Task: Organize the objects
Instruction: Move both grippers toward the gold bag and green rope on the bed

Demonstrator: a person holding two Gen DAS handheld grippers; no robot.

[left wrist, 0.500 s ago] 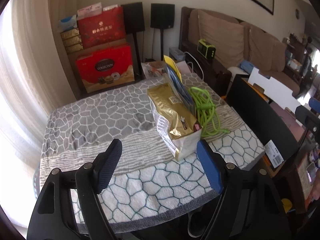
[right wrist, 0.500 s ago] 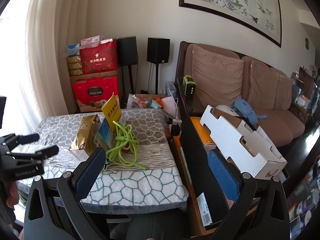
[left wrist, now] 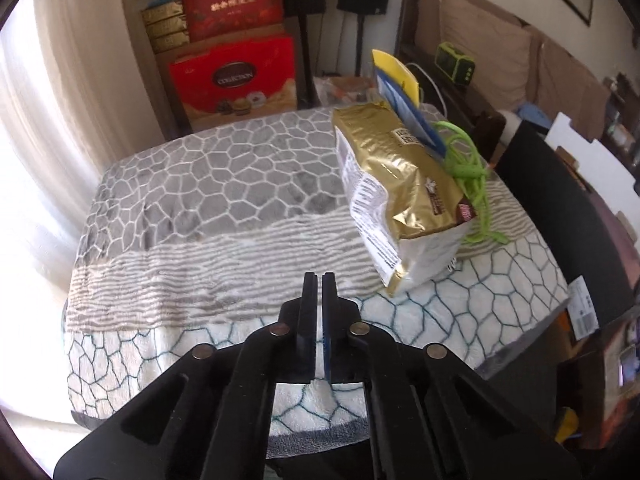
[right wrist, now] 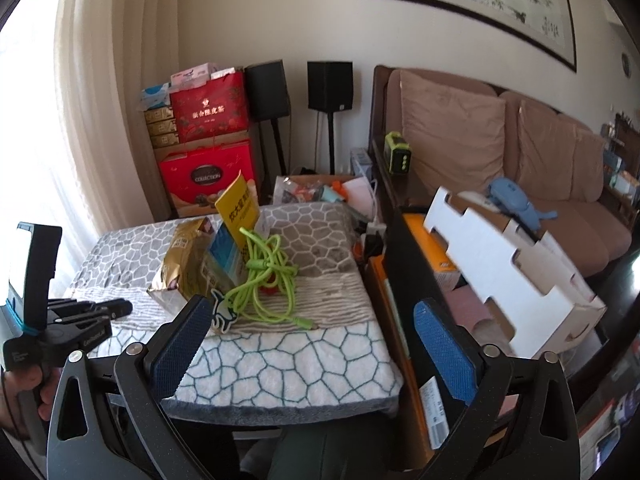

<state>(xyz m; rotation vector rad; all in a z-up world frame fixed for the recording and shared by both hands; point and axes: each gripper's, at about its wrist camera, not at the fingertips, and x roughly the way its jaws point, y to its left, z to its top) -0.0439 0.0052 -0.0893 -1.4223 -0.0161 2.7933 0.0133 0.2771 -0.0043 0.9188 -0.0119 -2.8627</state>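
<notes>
The left tongs (left wrist: pixel 319 280) have just closed: half a second ago their jaws stood wide, now they meet with nothing between them, tipped further down over the patterned blanket (left wrist: pixel 200 208). The gold bag (left wrist: pixel 400 188) lies ahead and to their right, untouched, so no pickup has begun. The right tongs (right wrist: pixel 308 344) are spread wide and empty, with the green cord (right wrist: pixel 264 276) just beyond their left jaw. The yellow and blue packets (right wrist: pixel 236 216) are partly hidden behind the bag.

Sofa (right wrist: pixel 540 168), speakers (right wrist: pixel 330 85), framed painting (right wrist: pixel 472 0)
</notes>
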